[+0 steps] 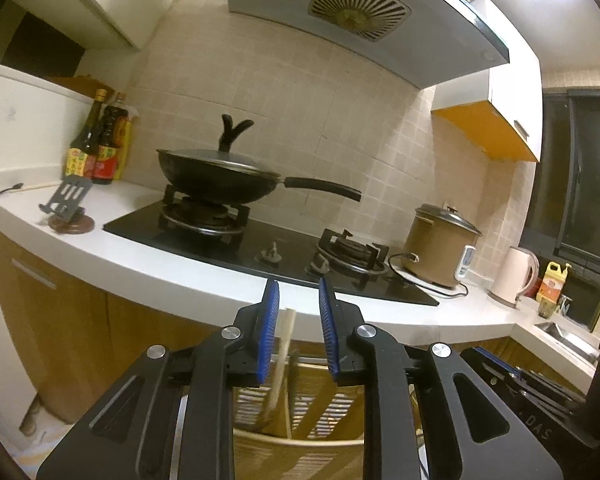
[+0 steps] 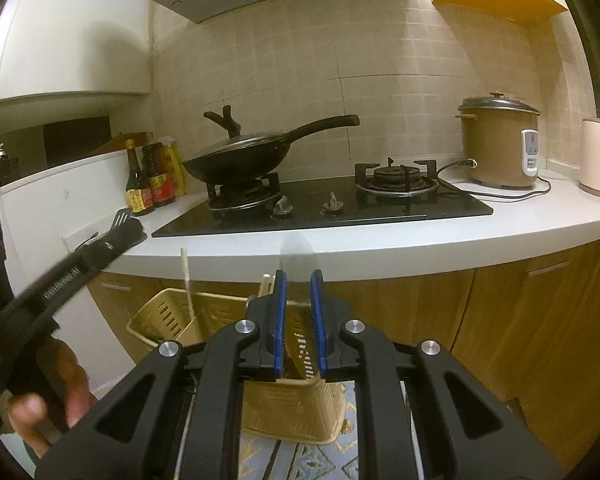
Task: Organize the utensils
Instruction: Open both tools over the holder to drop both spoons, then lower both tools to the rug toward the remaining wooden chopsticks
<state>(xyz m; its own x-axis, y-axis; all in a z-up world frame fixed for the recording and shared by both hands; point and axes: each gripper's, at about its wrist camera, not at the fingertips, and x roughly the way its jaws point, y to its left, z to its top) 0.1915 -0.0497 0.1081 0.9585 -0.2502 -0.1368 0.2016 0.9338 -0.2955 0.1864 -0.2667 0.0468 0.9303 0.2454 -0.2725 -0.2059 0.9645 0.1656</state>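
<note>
A beige slotted utensil basket point(image 2: 168, 316) stands low in front of the counter, also below my fingers in the left wrist view point(image 1: 300, 440). A pale wooden utensil handle point(image 1: 282, 356) stands in it, close to my left finger but not clamped. My left gripper point(image 1: 299, 300) is open above the basket. My right gripper point(image 2: 299, 280) is open and empty over the basket's near side; wooden handles point(image 2: 187, 280) stick up from it. A black slotted spatula point(image 1: 71, 196) rests on a round stand on the counter. The left gripper's body point(image 2: 72, 272) crosses the right wrist view.
A lidded black wok point(image 1: 220, 176) sits on the left burner of the gas hob point(image 1: 260, 248). Sauce bottles point(image 1: 100, 148) stand at the back left. A brown rice cooker point(image 2: 500, 144) and a kettle point(image 2: 598, 156) stand at the right. Cabinet doors point(image 2: 520, 320) lie below.
</note>
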